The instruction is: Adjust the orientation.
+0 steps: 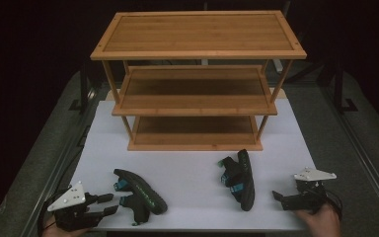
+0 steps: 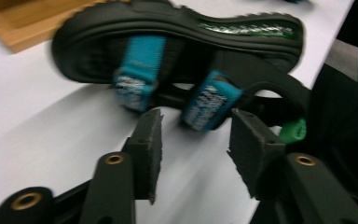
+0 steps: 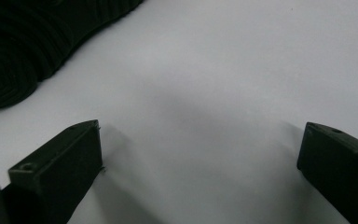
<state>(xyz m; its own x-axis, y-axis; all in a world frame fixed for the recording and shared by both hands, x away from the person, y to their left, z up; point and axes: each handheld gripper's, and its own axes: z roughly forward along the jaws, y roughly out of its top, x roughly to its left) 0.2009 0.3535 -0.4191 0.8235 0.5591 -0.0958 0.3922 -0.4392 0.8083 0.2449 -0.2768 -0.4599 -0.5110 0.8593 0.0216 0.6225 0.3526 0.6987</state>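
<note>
1. A three-tier bamboo shelf rack (image 1: 197, 79) stands at the far side of a white table mat (image 1: 192, 177).
2. In front of the rack, toward its left, a black sandal with turquoise straps (image 1: 139, 195) lies on its side on the mat.
3. The left gripper (image 1: 109, 203) sits just left of that sandal; its jaws are parted around empty air, pads short of the straps, gripping nothing.
4. A second black sandal (image 1: 239, 178) lies on its edge before the rack's right end.
5. The right gripper (image 1: 276, 196), just right of the second sandal, is spread wide over bare mat, holding nothing.
</note>
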